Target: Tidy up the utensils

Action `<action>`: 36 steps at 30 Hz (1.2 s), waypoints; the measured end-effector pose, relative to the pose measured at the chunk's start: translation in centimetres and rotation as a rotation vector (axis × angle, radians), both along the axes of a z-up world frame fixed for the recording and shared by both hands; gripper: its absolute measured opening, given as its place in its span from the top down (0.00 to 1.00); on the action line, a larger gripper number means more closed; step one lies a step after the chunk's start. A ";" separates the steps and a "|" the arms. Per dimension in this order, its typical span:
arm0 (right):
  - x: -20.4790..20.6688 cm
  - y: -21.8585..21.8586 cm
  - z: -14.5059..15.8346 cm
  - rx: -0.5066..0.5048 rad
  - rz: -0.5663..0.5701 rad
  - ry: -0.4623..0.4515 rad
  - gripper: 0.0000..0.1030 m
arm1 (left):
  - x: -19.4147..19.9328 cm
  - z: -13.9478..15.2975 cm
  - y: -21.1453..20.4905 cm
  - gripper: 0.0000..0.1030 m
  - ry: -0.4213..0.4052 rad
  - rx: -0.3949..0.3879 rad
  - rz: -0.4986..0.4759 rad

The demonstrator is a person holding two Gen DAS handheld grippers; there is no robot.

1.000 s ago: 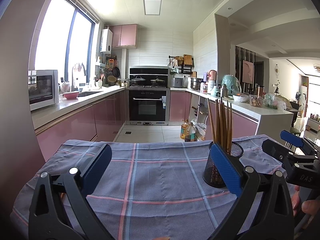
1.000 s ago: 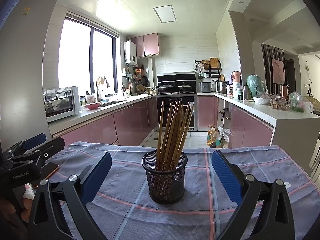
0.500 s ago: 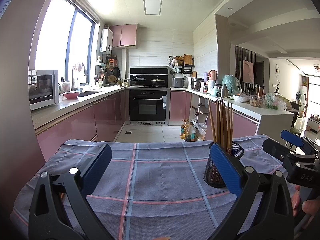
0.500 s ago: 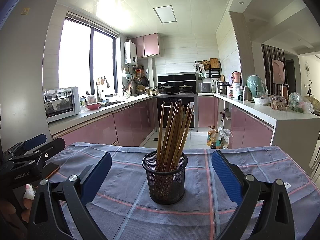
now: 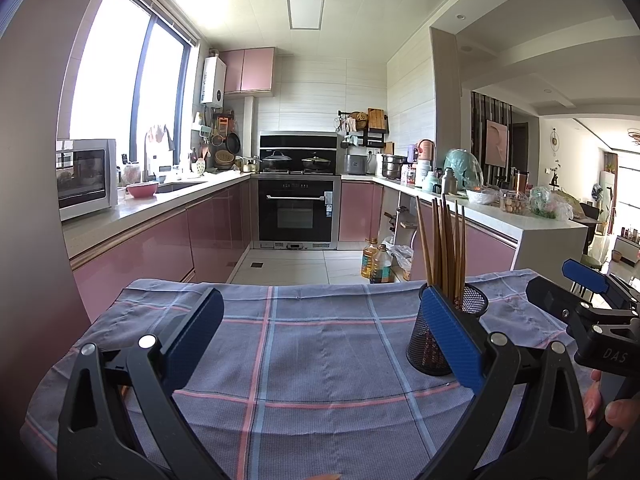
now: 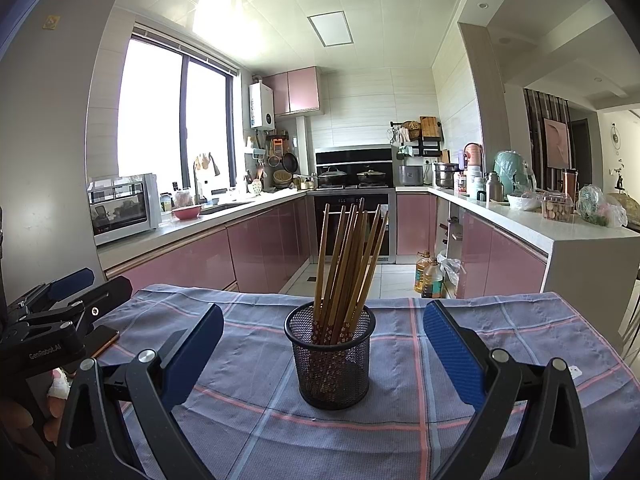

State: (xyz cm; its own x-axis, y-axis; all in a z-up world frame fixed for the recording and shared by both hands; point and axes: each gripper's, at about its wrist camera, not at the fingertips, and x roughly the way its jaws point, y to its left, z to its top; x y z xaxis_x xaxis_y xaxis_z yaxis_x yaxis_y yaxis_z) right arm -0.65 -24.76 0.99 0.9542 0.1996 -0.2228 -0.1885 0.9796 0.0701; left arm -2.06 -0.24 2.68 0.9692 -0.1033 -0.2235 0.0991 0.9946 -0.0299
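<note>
Right wrist view: plaid cloth (image 6: 500, 332) under mesh holder (image 6: 330, 356), pink kitchen cabinets (image 6: 264, 252) beyond.

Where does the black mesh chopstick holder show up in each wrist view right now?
Left wrist view: mesh holder at right of centre, partly hidden behind the left gripper's right finger.
Right wrist view: mesh holder at centre, between the open fingers of the right gripper.
Shared landmark: the black oven at the far wall.

Two low wrist views facing kitchen, sharing chopstick holder (image 6: 330, 356), tablecloth (image 5: 320, 344)
</note>
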 end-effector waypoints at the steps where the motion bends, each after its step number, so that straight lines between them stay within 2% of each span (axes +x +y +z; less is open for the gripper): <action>1: 0.0 0.0 0.0 0.001 0.000 0.000 0.06 | 0.0 0.0 0.0 0.05 0.000 0.000 -0.001; 36: 0.1 -0.4 0.1 0.005 0.003 0.005 0.06 | -0.2 -0.4 -0.2 0.05 0.001 0.005 0.002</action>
